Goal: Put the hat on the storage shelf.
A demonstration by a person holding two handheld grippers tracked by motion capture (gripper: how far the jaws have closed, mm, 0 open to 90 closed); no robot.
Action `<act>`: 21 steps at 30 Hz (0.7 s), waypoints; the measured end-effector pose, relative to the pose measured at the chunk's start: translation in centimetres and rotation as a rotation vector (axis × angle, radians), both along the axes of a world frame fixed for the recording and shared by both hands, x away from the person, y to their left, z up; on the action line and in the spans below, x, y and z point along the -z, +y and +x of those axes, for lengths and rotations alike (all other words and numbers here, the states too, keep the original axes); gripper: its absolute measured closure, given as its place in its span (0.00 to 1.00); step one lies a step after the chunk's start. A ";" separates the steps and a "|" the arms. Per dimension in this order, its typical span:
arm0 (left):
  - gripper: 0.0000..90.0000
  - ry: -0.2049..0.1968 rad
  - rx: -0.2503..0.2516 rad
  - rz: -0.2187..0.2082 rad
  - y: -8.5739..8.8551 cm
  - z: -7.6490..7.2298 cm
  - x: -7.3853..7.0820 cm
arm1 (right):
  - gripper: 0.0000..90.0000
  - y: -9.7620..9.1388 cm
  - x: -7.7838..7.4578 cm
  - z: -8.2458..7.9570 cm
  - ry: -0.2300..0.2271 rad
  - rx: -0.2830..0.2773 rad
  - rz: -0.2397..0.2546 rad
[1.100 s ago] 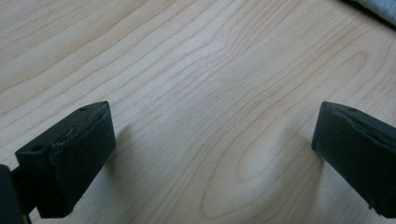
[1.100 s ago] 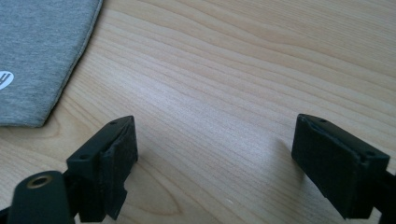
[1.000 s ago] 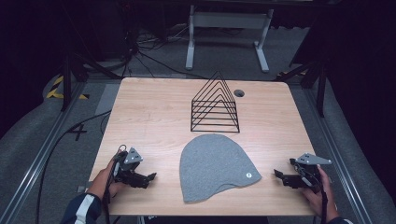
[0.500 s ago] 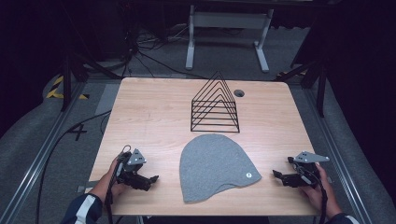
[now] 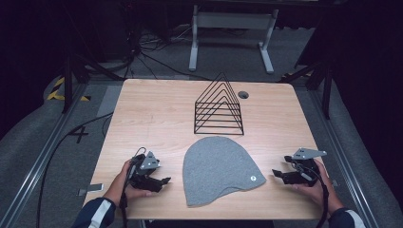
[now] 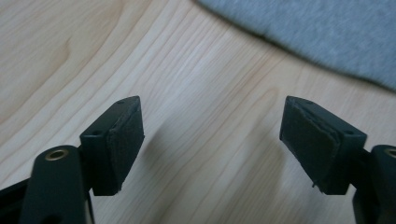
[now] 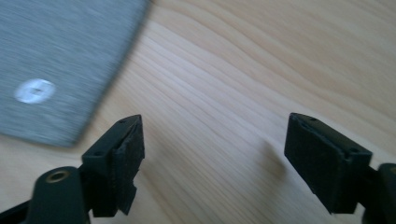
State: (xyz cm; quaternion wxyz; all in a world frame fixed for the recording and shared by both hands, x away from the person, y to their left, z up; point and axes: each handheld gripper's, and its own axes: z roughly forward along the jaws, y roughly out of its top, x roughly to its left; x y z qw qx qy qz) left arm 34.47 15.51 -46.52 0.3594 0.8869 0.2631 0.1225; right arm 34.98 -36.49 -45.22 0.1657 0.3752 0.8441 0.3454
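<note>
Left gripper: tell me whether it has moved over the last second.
Yes. The left gripper has slid right along the light wooden table, closing on the flat grey knit beanie's left edge. Its jaws stand open, apart from the fabric.

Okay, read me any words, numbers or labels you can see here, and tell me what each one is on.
"4": a dark mark on the grey floor left of the table.
Small round white tag on the grey beanie: too small and blurred to read.
Nothing else legible, including on either hand-held gripper.

Black wire rack [image 5: 219, 105] upright at table's [image 5: 152, 114] far middle, small dark hole, perhaps a grommet [image 5: 243, 94], beside it
</note>
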 end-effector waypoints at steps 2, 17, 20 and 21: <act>0.28 -0.016 0.024 -0.011 -1.1 -0.4 -0.4 | 0.38 0.6 -0.8 0.3 -0.020 -0.027 0.018; 0.33 -0.041 0.146 0.054 -6.9 -1.9 0.1 | 0.83 8.1 -0.9 1.9 -0.055 -0.253 -0.034; 0.33 -0.037 0.131 0.054 -6.6 -1.7 0.2 | 0.84 8.4 -0.3 1.8 -0.042 -0.263 -0.046; 0.33 -0.040 0.131 0.056 -6.5 -1.6 0.2 | 0.84 8.4 -0.1 1.7 -0.032 -0.266 -0.049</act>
